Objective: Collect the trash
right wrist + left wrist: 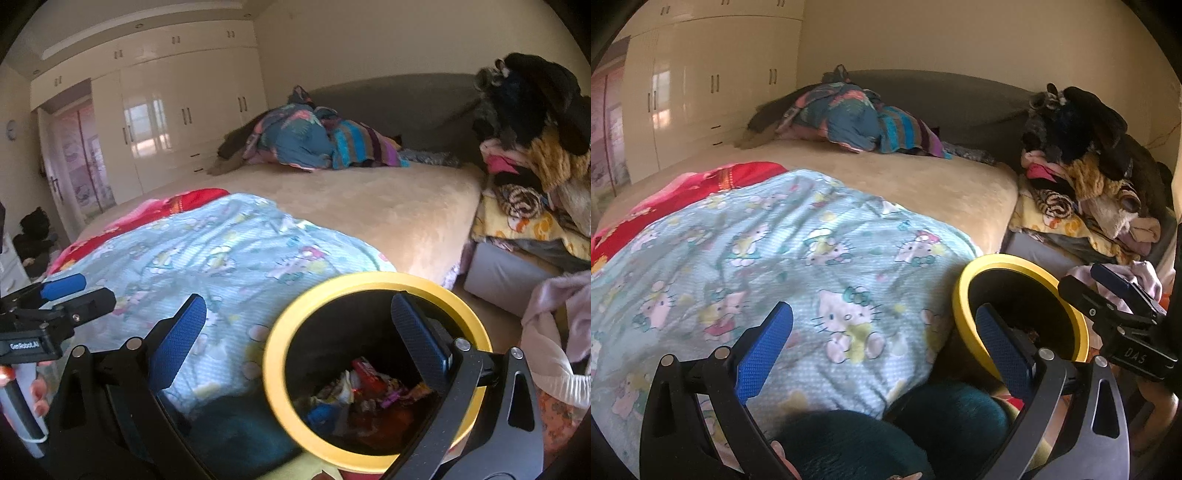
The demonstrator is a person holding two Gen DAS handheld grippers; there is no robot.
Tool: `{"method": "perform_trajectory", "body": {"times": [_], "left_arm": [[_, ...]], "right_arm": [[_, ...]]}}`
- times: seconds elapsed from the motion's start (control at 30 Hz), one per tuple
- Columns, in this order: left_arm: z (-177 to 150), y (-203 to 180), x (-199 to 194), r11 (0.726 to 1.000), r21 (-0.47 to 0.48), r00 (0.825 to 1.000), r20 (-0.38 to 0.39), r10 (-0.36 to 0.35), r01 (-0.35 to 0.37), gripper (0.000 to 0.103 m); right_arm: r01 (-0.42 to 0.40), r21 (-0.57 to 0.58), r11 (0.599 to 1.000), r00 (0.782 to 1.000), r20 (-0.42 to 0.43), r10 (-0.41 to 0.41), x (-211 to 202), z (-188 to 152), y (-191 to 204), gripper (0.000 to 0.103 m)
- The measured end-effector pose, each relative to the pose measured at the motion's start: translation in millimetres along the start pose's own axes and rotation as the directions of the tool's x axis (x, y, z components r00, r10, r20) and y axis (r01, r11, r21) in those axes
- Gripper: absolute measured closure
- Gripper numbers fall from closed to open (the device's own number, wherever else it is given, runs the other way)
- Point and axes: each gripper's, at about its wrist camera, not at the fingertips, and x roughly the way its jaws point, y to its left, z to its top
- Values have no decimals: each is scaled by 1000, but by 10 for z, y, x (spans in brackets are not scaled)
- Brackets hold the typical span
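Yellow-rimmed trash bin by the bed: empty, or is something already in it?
Not empty. The right wrist view looks down into the bin and shows crumpled wrappers piled at its bottom, well below the rim.

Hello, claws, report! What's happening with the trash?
Left claw open, empty. Right claw open, empty, above the yellow-rimmed bin. Wrappers inside bin. Nothing blocking; no loose trash seen on the bed.

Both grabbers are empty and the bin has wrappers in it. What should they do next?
Probably swing away from the yellow-rimmed bin to look for more trash. Both the right hand-held gripper and the left hand-held gripper are open and hold nothing, wrappers already lie inside, and no litter shows on the bed.
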Motion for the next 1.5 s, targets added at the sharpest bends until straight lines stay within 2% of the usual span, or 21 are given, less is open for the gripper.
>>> {"method": "perform_trajectory", "body": {"times": [0.17, 0.27, 0.5, 0.77, 1.03, 1.5], "left_arm": [[-62, 146, -145, 999, -17, 999, 37, 29, -28, 6], [-89, 200, -222, 999, -20, 997, 64, 45, -44, 6], [-190, 335, -351, 997, -40, 991, 117, 71, -67, 6], [-284, 387, -487, 996, -42, 979, 185, 87, -81, 6], [-309, 421, -500, 993, -61, 975, 195, 110, -100, 6], [-316, 405, -491, 994, -55, 976, 190, 108, -99, 6]], "right_arm": [[-13, -14, 1000, 1000, 27, 13, -16, 8, 181, 10], [-16, -16, 1000, 997, 70, 17, -92, -10, 272, 10], [-25, -60, 998, 982, 184, 35, -301, -53, 452, 10], [-20, -84, 996, 967, 252, 40, -403, -160, 619, 10], [4, -94, 996, 967, 253, 20, -367, -291, 689, 10], [38, -54, 998, 968, 251, -23, -328, -289, 628, 10]]}}
